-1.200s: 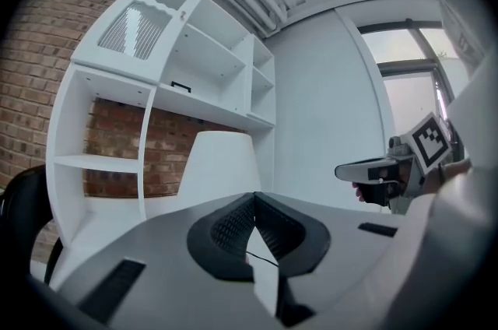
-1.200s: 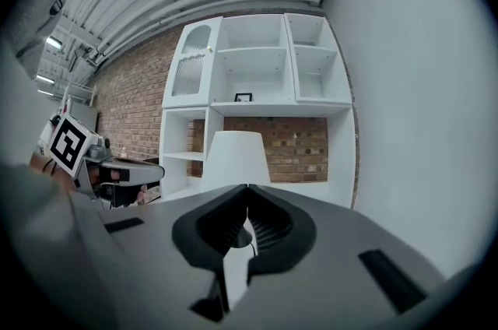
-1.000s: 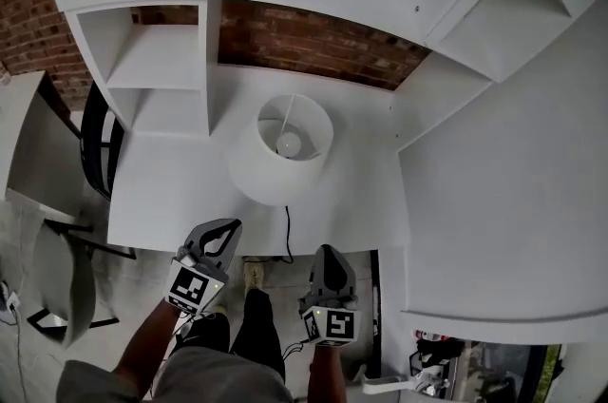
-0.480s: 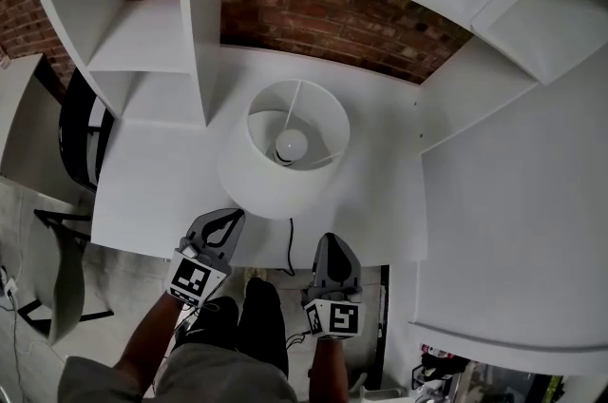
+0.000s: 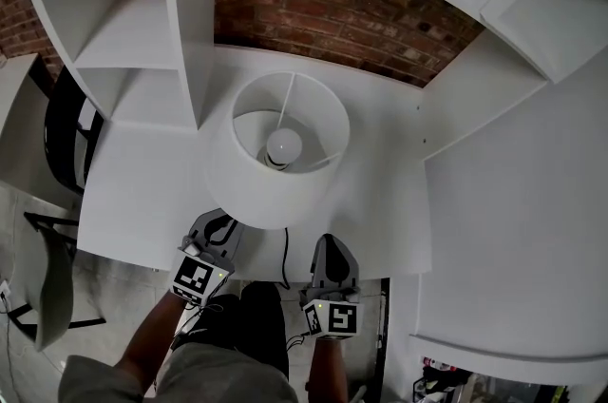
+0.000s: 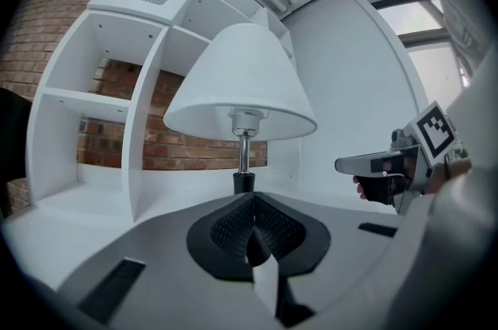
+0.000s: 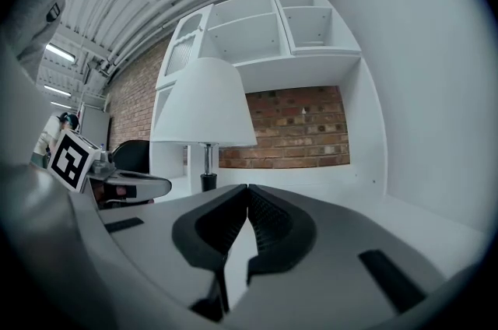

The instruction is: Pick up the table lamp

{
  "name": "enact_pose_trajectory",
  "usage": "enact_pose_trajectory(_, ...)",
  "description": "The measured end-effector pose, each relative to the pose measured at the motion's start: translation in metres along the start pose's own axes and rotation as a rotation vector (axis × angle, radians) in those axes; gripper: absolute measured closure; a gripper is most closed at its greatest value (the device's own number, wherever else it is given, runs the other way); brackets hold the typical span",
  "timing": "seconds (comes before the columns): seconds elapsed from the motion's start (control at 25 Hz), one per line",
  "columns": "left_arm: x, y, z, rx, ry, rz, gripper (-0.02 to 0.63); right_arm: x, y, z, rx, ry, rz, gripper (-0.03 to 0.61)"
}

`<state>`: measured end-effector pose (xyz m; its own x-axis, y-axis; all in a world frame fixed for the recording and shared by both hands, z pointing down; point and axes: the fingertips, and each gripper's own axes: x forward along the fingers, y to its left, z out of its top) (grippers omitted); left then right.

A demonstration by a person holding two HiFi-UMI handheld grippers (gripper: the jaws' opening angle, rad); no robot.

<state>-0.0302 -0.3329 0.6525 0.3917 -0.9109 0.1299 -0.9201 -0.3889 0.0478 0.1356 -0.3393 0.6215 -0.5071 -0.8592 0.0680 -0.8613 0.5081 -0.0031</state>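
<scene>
Upright table lamp (image 5: 237,175) just past both tools, straight ahead of left tool (image 6: 250,221). Left tool and right tool (image 7: 245,200) pinched together, empty.

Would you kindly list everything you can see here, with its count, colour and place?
Brick wall: one, red-brown, at the back.
Desk: one, white, against the brick wall.
Shelves: one unit, white, above and beside the desk.
Lamp: one, white, middle of the desk.
Cord: one, black, from under the lamp over the desk's near edge.
Chair: one, black, left of the desk.
Left gripper: one, grey, fingers shut, left of the cord.
Right gripper: one, grey, fingers shut, right of the cord.
</scene>
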Motion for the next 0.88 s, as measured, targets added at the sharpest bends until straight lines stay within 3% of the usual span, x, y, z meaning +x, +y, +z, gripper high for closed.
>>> enact_pose_trajectory(0.12,0.007,0.006,-0.002,0.002,0.0,0.027,0.609,0.0,-0.005,-0.004,0.01,0.001,-0.002,0.557)
enact_pose_trajectory(0.28,0.016,0.001,-0.003,-0.008,0.018,-0.004,0.606,-0.002,-0.012,-0.003,0.009,0.003,-0.018,0.557)
enact_pose_trajectory(0.4,0.024,0.0,-0.002,0.001,0.014,-0.016,0.528,-0.004,-0.016,-0.004,0.009,0.007,-0.029,0.557)
enact_pose_trajectory(0.68,0.046,-0.001,-0.002,0.026,0.002,-0.027,0.445,-0.006,-0.031,-0.011,0.009,0.015,-0.068,0.557)
enact_pose_trajectory(0.88,0.056,-0.003,-0.006,0.028,0.017,-0.058,0.424,-0.001,-0.038,-0.016,0.008,0.015,-0.086,0.557)
